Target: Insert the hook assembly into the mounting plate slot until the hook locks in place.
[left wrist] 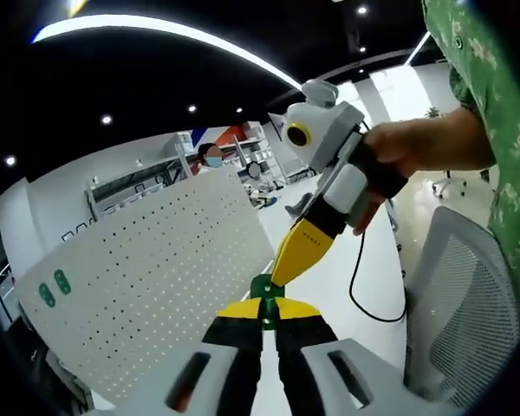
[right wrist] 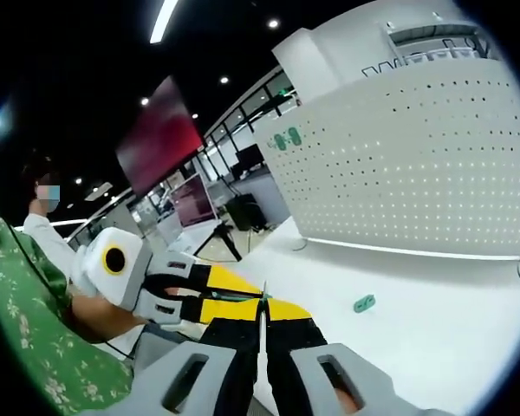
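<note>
I had both grippers, left (left wrist: 262, 314) and right (right wrist: 263, 310), pinched on the small green hook (left wrist: 263, 289) just short of the pegboard (left wrist: 156, 269); it looked light, stiff and slippery, best held by its flat base.

In the left gripper view, a hook (left wrist: 263, 287) is held between the tips of the two grippers, with a pegboard (left wrist: 147, 277) standing upright to its left. In the right gripper view, another hook (right wrist: 364, 303) lies on the table (right wrist: 433, 329) before the pegboard (right wrist: 416, 165).
</note>
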